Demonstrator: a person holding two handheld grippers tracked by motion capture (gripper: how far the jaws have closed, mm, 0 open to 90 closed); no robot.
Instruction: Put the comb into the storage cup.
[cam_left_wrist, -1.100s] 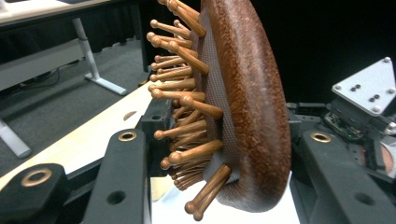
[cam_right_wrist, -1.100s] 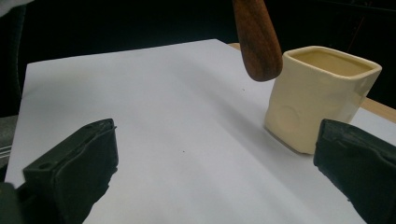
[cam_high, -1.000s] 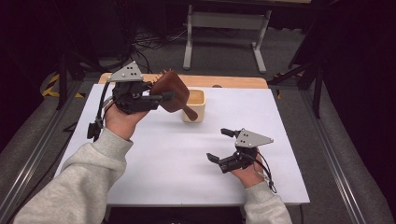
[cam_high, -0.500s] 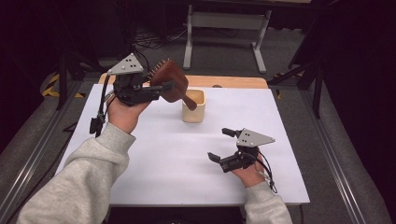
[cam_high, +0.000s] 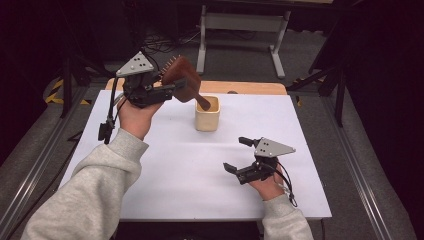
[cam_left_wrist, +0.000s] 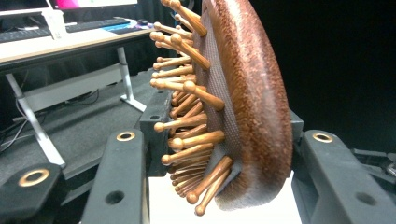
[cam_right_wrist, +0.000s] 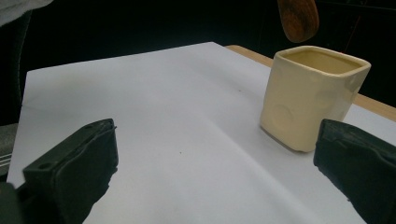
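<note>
Holding the wooden hairbrush (cam_high: 181, 79) clamped by its head, the left gripper (cam_high: 167, 90) hangs above the table's far edge with the handle tip at the cream cup (cam_high: 207, 114), so lowering it inside seems next, while the right gripper (cam_high: 239, 156) rests open near the front edge.

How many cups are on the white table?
1: a cream cup stands near the table's far edge, below the handle tip of the wooden hairbrush held in the left gripper.
</note>
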